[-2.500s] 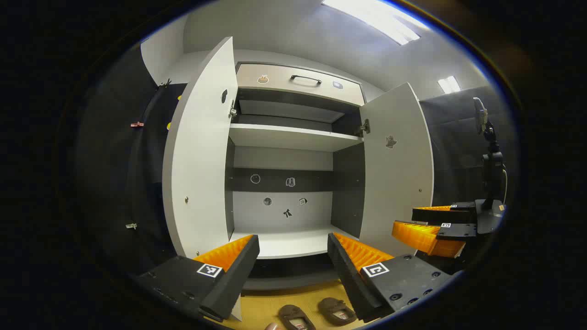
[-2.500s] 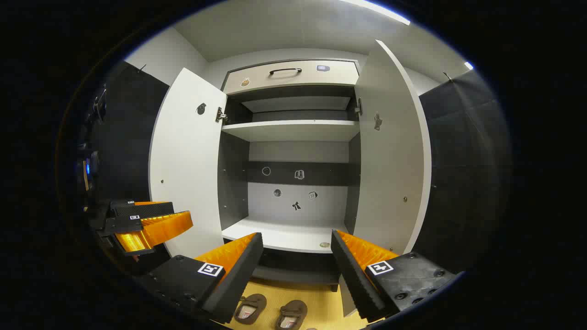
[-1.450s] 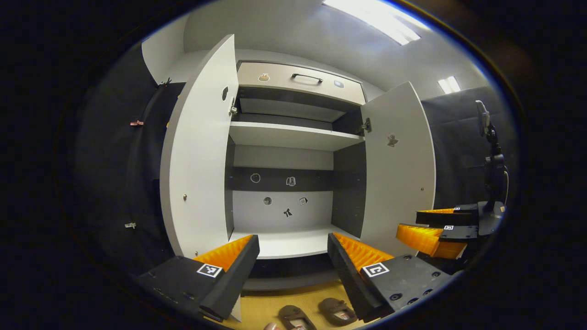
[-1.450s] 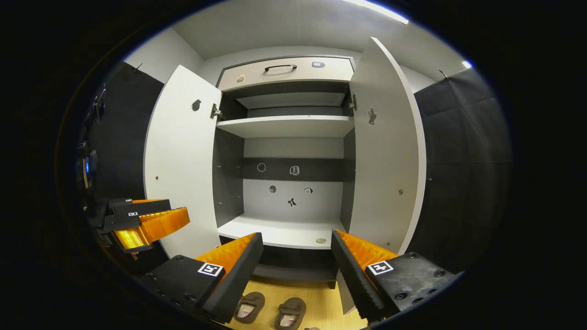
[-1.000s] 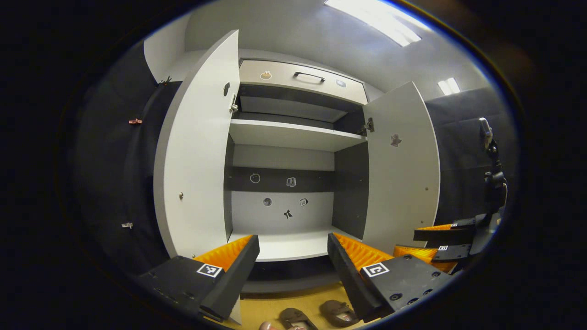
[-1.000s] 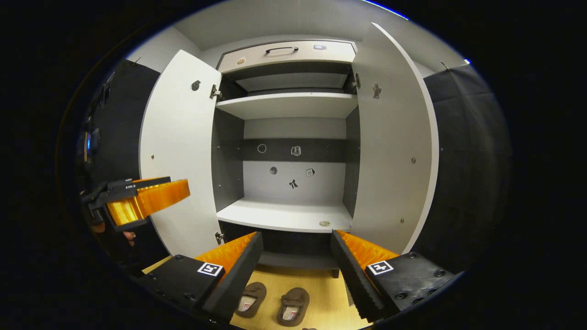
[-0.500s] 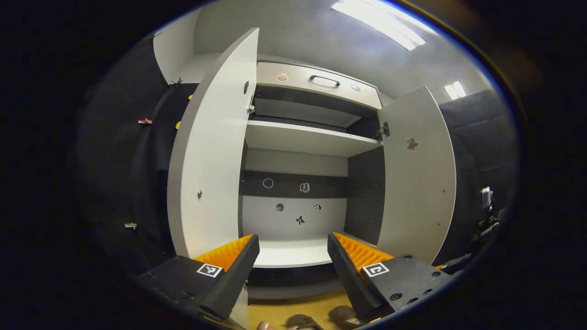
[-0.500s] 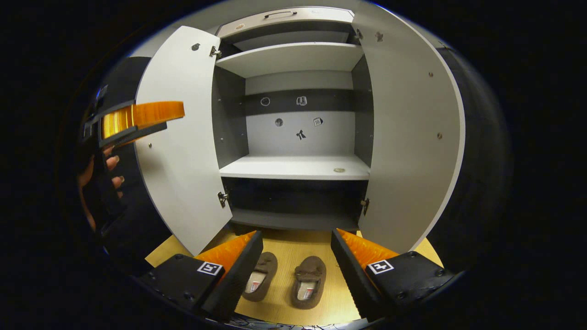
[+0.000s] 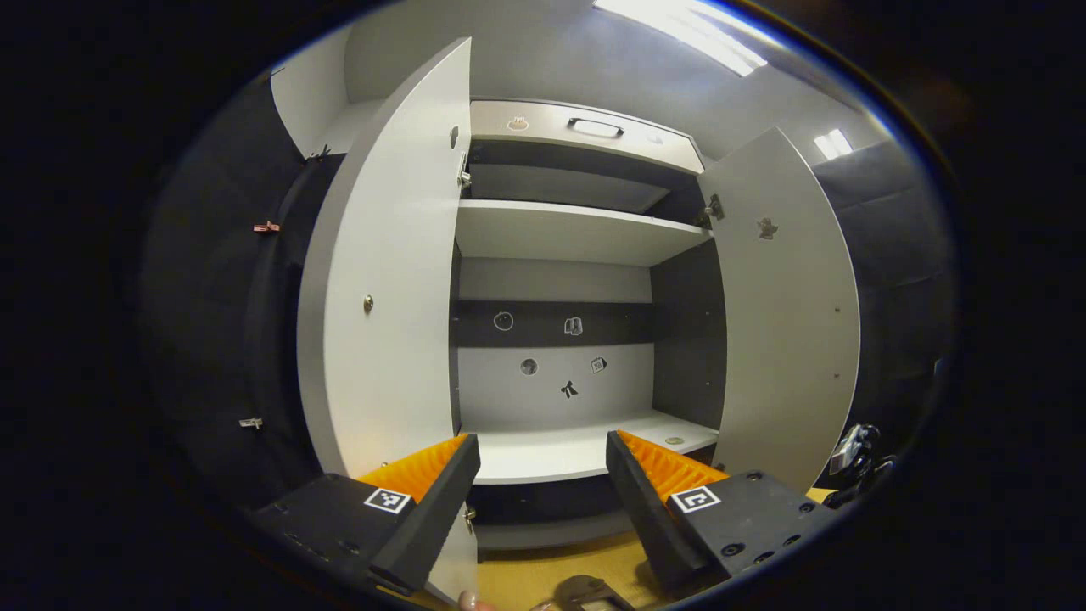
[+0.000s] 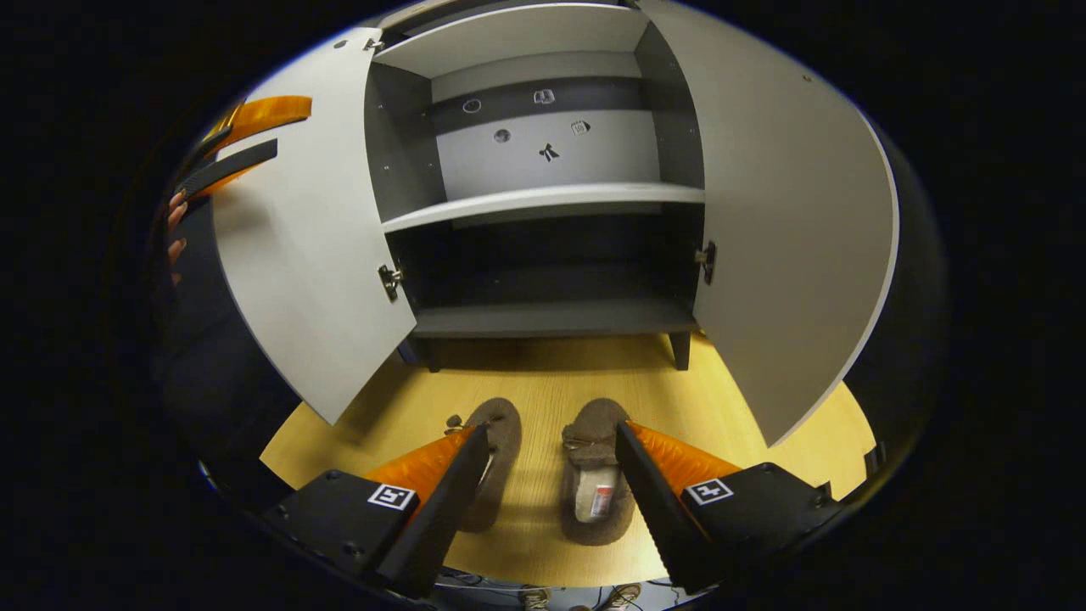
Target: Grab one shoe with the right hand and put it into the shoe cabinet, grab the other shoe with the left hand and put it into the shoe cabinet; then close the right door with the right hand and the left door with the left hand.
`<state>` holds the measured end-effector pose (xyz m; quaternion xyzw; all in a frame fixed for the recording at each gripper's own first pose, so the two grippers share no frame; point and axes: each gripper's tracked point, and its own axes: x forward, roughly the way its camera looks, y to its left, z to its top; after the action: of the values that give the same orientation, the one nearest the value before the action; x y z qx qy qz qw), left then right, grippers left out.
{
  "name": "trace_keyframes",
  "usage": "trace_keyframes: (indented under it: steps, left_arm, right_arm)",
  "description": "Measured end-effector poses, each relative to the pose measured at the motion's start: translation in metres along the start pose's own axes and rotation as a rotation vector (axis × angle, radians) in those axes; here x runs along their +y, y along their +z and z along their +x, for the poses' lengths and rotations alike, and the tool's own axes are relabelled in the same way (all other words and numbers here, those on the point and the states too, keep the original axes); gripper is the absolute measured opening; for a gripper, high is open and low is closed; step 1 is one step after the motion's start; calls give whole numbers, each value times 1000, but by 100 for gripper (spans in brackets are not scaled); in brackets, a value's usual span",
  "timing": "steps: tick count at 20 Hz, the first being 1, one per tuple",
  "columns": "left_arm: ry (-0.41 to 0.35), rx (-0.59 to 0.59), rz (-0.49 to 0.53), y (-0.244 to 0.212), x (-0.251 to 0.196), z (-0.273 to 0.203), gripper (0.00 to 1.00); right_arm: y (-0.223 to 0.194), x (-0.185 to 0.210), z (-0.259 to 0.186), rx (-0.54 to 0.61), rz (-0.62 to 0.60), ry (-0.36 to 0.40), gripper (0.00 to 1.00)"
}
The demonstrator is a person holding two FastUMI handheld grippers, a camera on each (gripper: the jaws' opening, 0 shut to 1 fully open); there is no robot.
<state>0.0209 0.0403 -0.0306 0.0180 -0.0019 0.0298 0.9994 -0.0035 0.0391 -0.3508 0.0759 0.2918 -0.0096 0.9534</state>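
Right claw [image 10: 551,441] gapes, tilted down — left claw [image 9: 543,454] gapes, level.

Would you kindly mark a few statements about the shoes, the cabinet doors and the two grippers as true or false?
1. Both shoes lie on the wooden floor in front of the cabinet. True: the left shoe and the right shoe rest side by side on the floor.
2. The right door is closed. False: it stands wide open, as does the left door.
3. The right gripper is shut on a shoe. False: its fingers are spread apart above the shoes, holding nothing.
4. The left gripper is open. True: its fingers stand apart, facing the cabinet's middle shelf.
5. A shoe sits on the bottom shelf. False: that shelf holds no shoe.
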Motion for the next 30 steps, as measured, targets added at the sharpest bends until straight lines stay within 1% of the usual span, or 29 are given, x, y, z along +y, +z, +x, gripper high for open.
trace_keyframes:
  steps: [5,9,11,12,15,18,19,20,23,24,25,26,28,29,30]
  left_arm:
    - [-12,4,10,-16,-13,-1,94]
    - [-22,-41,-12,-10,-25,-11,94]
    - [-17,-44,-4,-10,-26,-13,94]
    - [-12,-44,1,-11,-26,-15,94]
    - [-4,-35,3,-16,-27,-17,94]
    - [4,-18,3,-25,-25,-21,94]
    - [7,-13,4,-27,-23,-21,94]
    - [10,-7,5,-30,-22,-22,94]
    - [16,0,-2,-36,-17,-23,94]
    - [18,0,-6,-37,-16,-23,94]
    - [21,2,-10,-38,-14,-22,94]
    - [24,6,-13,-40,-12,-23,94]
    - [30,11,-17,-44,-9,-22,94]
    - [32,14,-17,-45,-8,-21,94]
    - [35,17,-14,-46,-6,-22,94]
  right_arm:
    - [-54,-1,28,91,21,0,100]
    - [-80,-5,48,124,41,-4,95]
    - [-86,-9,61,123,49,-12,95]
    - [-89,-10,68,122,50,-13,90]
    - [-95,-14,88,128,43,-25,81]
    - [-101,-16,105,133,31,-37,80]
    - [-101,-17,110,133,24,-42,77]
    - [-101,-18,116,133,16,-49,71]
    - [-98,-23,126,130,7,-70,68]
    - [-98,-27,130,137,8,-78,63]
    - [-97,-29,134,140,10,-87,67]
    - [-97,-32,136,144,11,-94,54]
    - [-98,-36,146,156,16,-109,48]
    - [-96,-36,147,162,14,-113,47]
    - [-99,-41,156,163,7,-125,32]
